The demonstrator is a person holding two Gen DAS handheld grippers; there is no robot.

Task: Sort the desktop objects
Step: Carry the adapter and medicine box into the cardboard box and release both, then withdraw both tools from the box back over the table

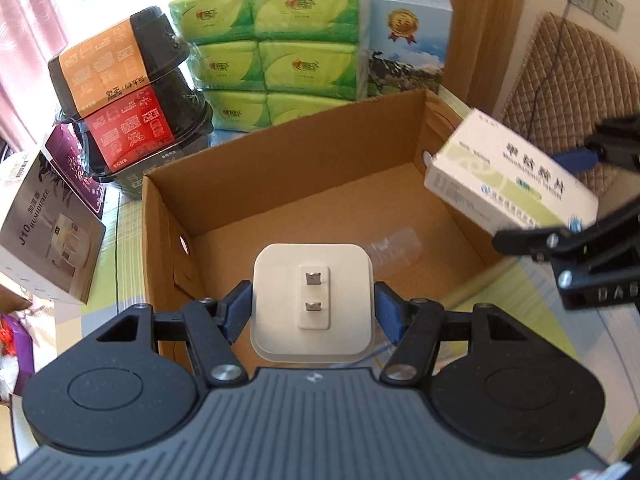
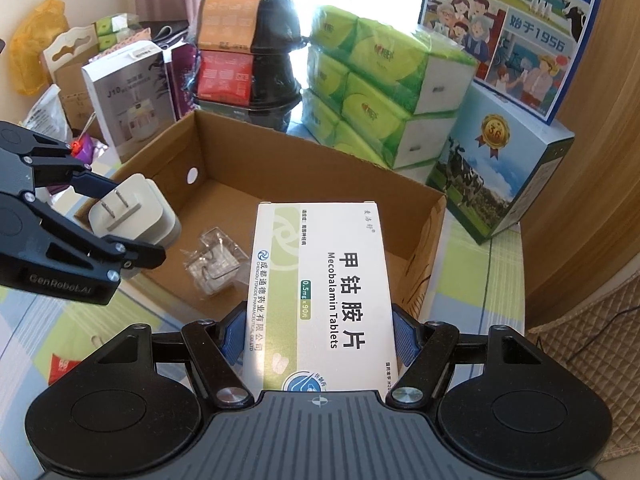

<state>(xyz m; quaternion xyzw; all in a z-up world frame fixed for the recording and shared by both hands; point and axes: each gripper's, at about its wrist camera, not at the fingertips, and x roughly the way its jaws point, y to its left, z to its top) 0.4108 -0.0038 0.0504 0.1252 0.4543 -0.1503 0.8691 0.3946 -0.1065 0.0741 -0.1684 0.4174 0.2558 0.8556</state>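
Observation:
My left gripper (image 1: 313, 312) is shut on a white plug adapter (image 1: 313, 300), prongs facing the camera, held above the near end of an open cardboard box (image 1: 320, 148). The right wrist view shows the same adapter (image 2: 132, 212) in the left gripper (image 2: 120, 224) over the box's left wall. My right gripper (image 2: 319, 332) is shut on a white and green tablet box (image 2: 320, 292), held over the near right side of the cardboard box (image 2: 312, 160). That tablet box (image 1: 508, 176) hangs above the box's right wall. A clear plastic piece (image 2: 214, 264) lies on the box floor.
Behind the box stand green tissue packs (image 1: 272, 48), stacked black bowls with orange and red sleeves (image 1: 128, 96), a blue milk carton box (image 2: 504, 172) and a humidifier box (image 1: 44, 232). A quilted chair back (image 1: 568, 80) is at the right. A checked cloth covers the table.

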